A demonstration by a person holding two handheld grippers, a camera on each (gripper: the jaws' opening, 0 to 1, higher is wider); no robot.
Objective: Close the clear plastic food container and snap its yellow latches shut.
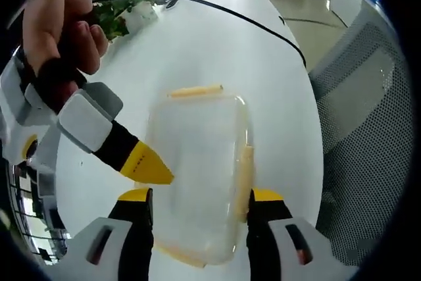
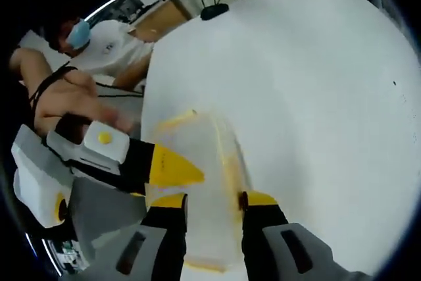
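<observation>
1. The clear plastic food container lies flat on the white table, lid down, yellow latches showing at its edges
2. Left gripper stands spread, jaws straddling the box; right gripper likewise spread around it
3. It looks light, thin-walled and slick, likely to skid; I would steady the lid and press each latch at its hinge edge

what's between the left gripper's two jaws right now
The clear plastic food container, lid down. In the left gripper view the left gripper straddles its near end, one yellow latch beside the right jaw.
</observation>
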